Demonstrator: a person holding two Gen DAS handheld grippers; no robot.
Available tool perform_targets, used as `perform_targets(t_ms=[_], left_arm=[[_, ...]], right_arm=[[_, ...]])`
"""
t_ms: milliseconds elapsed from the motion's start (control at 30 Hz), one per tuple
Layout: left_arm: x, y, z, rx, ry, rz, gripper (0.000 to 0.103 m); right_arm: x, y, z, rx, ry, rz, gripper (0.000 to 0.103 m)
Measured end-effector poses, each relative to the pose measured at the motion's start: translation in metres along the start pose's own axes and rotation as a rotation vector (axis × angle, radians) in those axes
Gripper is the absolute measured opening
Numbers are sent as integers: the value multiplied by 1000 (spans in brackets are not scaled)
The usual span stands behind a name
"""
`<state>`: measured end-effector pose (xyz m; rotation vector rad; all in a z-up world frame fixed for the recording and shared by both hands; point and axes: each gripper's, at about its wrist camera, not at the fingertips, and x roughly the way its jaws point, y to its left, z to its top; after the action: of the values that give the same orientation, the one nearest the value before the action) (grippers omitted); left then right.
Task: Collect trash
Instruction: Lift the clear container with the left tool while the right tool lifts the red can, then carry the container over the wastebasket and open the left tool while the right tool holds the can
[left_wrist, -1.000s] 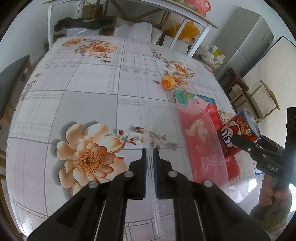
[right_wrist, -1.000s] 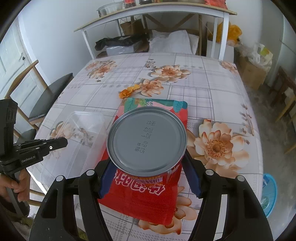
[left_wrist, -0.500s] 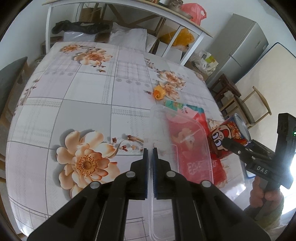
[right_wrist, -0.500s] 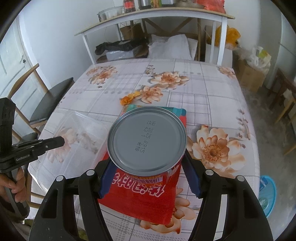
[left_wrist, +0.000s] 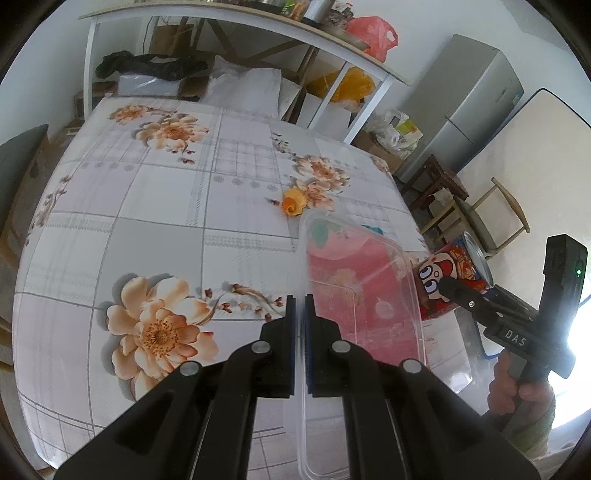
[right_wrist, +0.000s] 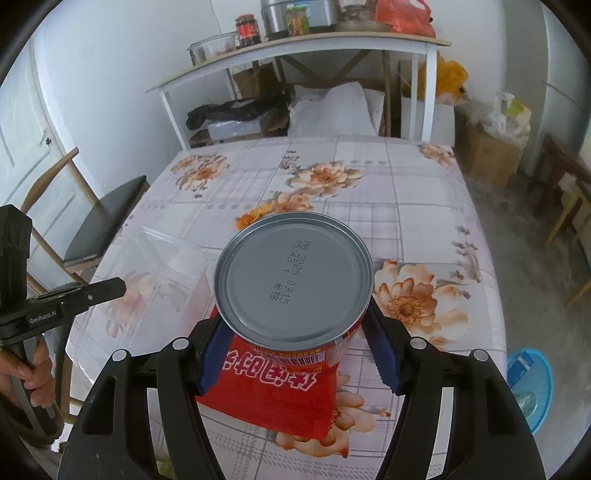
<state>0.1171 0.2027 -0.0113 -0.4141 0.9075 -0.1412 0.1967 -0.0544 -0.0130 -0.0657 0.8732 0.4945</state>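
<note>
Left gripper (left_wrist: 300, 314) pinches the clear plastic container (left_wrist: 362, 295) by its rim; right gripper (right_wrist: 295, 332) clamps the red can (right_wrist: 293, 278) just beside the container's open side, the red snack bag (right_wrist: 273, 402) flat on the table below

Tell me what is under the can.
A red snack bag lies flat on the table below the can, which the right gripper holds. The can covers the bag's far end.

My left gripper (left_wrist: 300, 317) is closed tight, pointing downward. My right gripper (right_wrist: 295, 332) has its jaws spread wide, gripping.
</note>
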Motion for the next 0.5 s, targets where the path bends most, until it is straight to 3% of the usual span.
perform_targets(t_ms=[333,500], left_arm=[[1,-51,21,110,-20,-63,3],[7,-100,40,223,-40,-142,3]], right_arm=[[-51,-48,0,119,-106,-36,63],[-119,-111,-13,263,-219,-210,63]])
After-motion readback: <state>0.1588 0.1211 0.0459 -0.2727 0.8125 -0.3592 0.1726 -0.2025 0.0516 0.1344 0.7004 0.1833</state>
